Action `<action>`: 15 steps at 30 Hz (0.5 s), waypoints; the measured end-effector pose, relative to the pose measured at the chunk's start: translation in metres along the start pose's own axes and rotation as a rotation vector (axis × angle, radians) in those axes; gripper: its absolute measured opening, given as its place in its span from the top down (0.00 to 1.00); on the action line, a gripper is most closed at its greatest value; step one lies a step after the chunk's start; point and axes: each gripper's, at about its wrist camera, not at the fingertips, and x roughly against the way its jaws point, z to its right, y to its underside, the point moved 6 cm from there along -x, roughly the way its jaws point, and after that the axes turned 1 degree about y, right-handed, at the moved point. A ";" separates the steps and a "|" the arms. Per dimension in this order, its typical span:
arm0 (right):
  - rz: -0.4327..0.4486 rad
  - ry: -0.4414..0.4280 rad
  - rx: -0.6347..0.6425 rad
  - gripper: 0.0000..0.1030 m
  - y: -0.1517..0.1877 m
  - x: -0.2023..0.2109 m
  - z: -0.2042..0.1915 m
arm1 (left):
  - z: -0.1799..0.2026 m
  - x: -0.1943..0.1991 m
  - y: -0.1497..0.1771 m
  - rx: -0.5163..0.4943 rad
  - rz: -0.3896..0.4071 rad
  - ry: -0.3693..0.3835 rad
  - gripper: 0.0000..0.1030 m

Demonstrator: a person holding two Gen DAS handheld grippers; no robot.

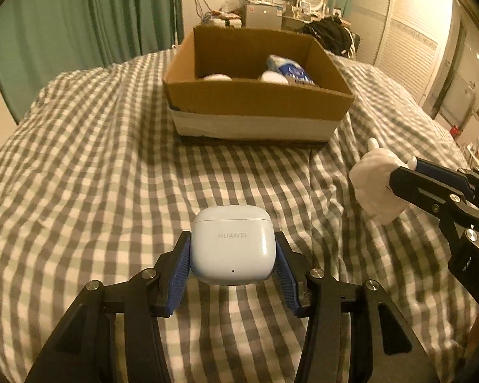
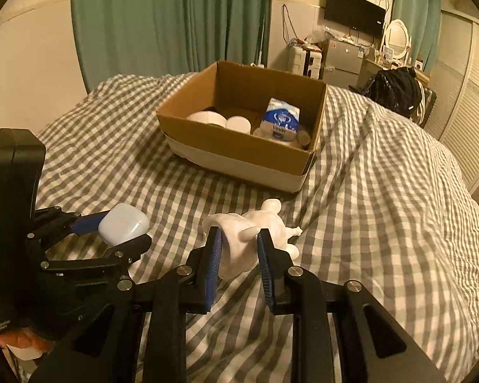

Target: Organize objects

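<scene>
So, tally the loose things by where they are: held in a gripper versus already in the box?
Held in a gripper: 2, earbud case in left gripper, white figurine in right gripper.
In cardboard box: at least 3 visible, blue-white carton, two white round items.
Total: 5

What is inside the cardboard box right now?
The cardboard box holds a blue-and-white carton and white round containers; its near wall hides their bases and anything lower.

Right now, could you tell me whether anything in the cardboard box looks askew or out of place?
The blue-and-white carton in the cardboard box leans tilted atop the white round containers rather than standing upright. Nothing looks spilled.
</scene>
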 end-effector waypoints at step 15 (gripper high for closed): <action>0.214 0.059 0.097 0.78 -0.077 0.086 -0.008 | -0.006 0.091 -0.076 -0.018 0.227 -0.031 0.51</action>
